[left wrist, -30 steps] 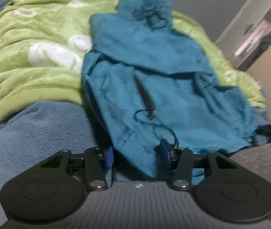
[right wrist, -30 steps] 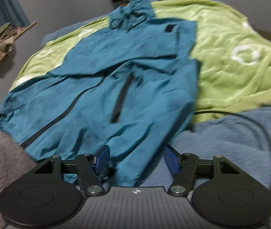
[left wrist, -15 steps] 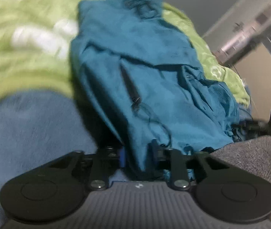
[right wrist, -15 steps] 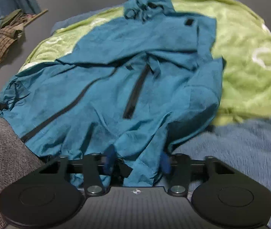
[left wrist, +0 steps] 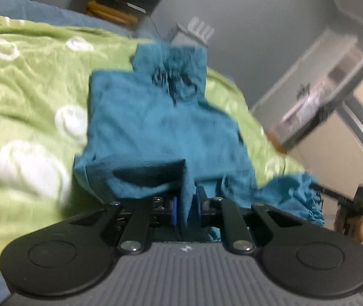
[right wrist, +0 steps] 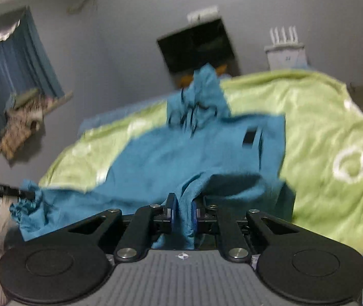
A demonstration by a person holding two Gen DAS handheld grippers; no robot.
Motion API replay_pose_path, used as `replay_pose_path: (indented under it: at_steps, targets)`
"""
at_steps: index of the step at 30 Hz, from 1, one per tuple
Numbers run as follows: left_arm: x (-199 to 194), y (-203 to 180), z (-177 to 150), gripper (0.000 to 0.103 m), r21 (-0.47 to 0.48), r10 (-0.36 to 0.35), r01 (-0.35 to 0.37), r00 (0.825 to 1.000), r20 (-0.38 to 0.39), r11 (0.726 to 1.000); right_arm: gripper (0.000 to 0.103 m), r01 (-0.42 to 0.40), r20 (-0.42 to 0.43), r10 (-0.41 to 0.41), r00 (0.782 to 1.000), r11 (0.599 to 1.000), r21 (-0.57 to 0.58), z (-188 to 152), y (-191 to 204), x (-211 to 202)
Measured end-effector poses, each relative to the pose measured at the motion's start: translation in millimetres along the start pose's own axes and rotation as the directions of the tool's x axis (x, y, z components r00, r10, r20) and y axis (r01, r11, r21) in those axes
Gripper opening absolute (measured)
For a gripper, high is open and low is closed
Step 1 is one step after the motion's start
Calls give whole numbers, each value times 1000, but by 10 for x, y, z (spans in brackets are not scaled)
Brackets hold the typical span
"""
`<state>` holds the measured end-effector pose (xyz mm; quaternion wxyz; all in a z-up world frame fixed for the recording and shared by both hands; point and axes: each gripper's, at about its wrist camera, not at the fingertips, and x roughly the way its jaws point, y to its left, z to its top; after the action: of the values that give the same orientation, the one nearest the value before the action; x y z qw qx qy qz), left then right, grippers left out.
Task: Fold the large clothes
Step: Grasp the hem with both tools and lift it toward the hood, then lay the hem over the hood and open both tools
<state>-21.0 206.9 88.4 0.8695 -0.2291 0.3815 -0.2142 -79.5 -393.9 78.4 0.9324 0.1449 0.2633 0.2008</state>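
One teal hooded fabric jacket [left wrist: 161,127] is shown lying on the bed, spread over one green blanket patterned with white rings [left wrist: 28,97]. Its long axis runs straight away from both cameras: the hood [right wrist: 199,94] lies at the far end, and the hem is lifted at the near end. The left hand-held gripper [left wrist: 186,207] is clamped on a fold of hem cloth, which is seen pinched between its blue pads [left wrist: 173,209]. The right hand-held gripper [right wrist: 181,213] is likewise clenched on a fold of the hem. In each wrist view the other hand-held gripper is seen off to the side, so the two grips are judged to lie at opposite hem corners, neither arm being clearly nearer the hood. The coming move is judged to be a carry of the hem forward along this axis toward the hood. Counted: one jacket, one green blanket, two hand-held grippers. Motion blur obscures finer detail.
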Motion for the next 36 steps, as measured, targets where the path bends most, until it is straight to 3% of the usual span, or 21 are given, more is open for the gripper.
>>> replay_pose_path:
  at_steps: [6,12,19,20,22,23,24,26,28,33,34,36]
  targets:
    - [340,46,643,10,-11,29,-27,989,142,1000,13,33,120,-49,992,991,128,456,-355,425]
    - [939,13,1258,10,27,132,-142,963,236,989,13,136,167,-169,971,972,193,784,-623,1009]
    - [1822,218,1846,12,20,243,-253,944,224,967,14,264,130,-294,947,941,212,1109,-950,2027]
    - [1960,299,1896,13,-4,262,-266,946,192,964,20,274,113,-304,946,936,223,1126,-1009,2182]
    - [2134,460,1937,17,-58,293,-288,947,133,956,42,324,124,-361,924,913,246,1092,-1068,2355]
    - [2170,530,1923,29,-83,311,-302,940,139,950,57,354,142,-396,907,900,254,1070,-1095,2391]
    - [2173,562,1881,51,-91,331,-320,928,170,943,59,363,152,-410,899,893,264,1047,-1131,2430]
    - [2145,601,1773,77,-87,376,-366,897,232,927,59,337,142,-381,913,904,262,994,-1180,2511]
    - [2137,623,1656,79,-68,394,-391,881,262,918,59,338,130,-368,921,919,202,925,-1161,2611]
    - [2264,685,1229,79,-16,357,-363,903,238,931,65,389,82,-383,920,918,-74,814,-876,3079]
    - [2334,685,1139,79,8,370,-382,900,229,924,66,402,81,-395,915,907,-126,807,-820,3188]
    - [2508,698,1008,79,77,435,-457,877,202,886,74,415,72,-410,909,881,-229,817,-723,3435]
